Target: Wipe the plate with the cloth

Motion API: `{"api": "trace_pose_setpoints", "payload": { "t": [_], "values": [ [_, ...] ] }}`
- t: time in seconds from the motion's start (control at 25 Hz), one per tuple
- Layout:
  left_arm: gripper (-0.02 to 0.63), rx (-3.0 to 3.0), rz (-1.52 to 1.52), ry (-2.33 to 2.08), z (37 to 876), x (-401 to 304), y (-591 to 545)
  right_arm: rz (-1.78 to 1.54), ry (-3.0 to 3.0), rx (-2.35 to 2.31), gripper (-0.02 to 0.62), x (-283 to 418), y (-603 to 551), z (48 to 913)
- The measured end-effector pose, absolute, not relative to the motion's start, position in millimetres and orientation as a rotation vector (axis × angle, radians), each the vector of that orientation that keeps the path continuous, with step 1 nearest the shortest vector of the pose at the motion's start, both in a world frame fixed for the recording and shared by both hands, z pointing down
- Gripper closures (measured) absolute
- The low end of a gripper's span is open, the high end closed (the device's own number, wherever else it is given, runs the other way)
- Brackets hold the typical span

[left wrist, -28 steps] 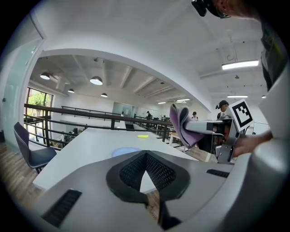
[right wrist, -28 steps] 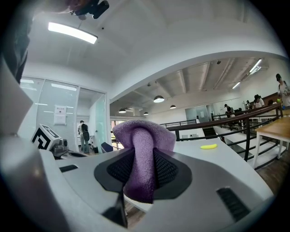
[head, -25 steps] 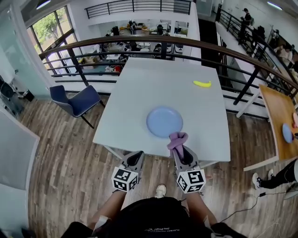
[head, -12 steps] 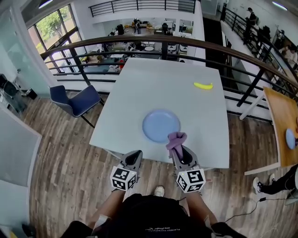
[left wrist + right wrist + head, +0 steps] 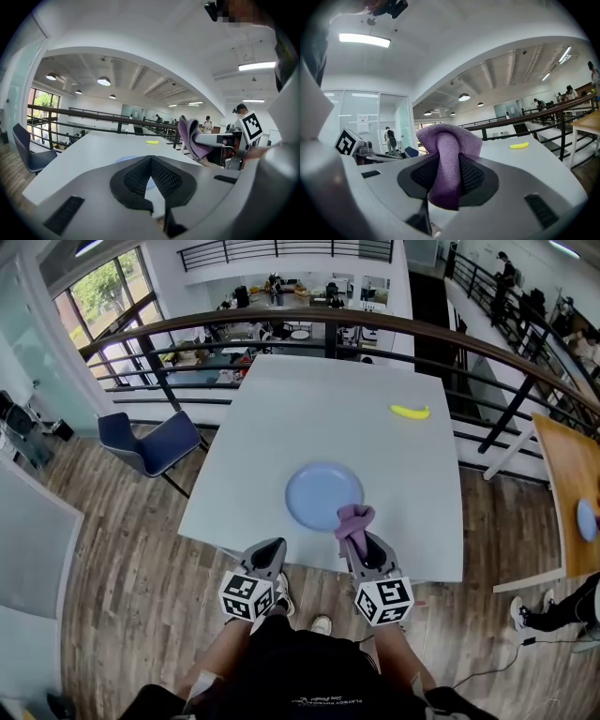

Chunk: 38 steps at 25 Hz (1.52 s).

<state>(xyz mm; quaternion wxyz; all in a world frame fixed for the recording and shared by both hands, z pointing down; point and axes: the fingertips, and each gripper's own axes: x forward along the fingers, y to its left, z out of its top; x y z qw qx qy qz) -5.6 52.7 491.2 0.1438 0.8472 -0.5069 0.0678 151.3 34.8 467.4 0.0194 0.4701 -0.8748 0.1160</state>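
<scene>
Jaws of the right gripper are clamped on one purple cloth, which bulges in a fold above the pads and hangs in a strip between them. Jaws of the left gripper stand closed tip to tip with nothing between them; only a narrow wedge of gap shows behind the tips.

From the head view, two grippers are held side by side at the near edge of one pale surface. One round blue plate lies flat on it, toward 6 o'clock from the surface's middle. The cloth sits at the plate's 5 o'clock rim, overlapping its edge in this view; whether it touches the plate cannot be told. The right gripper reaches in from 5 o'clock of the plate. The left gripper is at 7 o'clock of the plate, just off the surface's near edge and apart from the plate.

One yellow banana lies at 2 o'clock from the plate, well apart from it. One blue chair stands on the wooden floor at 10 o'clock, beside the surface's left edge.
</scene>
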Motion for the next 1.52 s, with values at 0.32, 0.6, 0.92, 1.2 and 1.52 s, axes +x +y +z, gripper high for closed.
{"api": "trace_pose_setpoints", "payload": {
  "t": [0.32,0.6,0.92,1.2,1.52],
  "values": [
    [0.599,2.479,0.182,-1.43,491,-25,-6,0.362,-2.689,1.448,0.48,124,-16,467],
    [0.6,2.502,0.197,-1.398,489,-50,-63,0.362,-2.705,1.453,0.48,88,-72,455],
    [0.599,2.537,0.209,-1.358,478,-78,-122,0.366,-2.678,1.466,0.48,51,-128,451],
    [0.599,2.548,0.215,-1.307,489,-99,-160,0.354,-2.639,1.491,0.48,29,-163,456],
    [0.599,2.597,0.167,-1.201,489,-100,-193,0.387,-2.603,1.552,0.48,22,-187,455]
  ]
}}
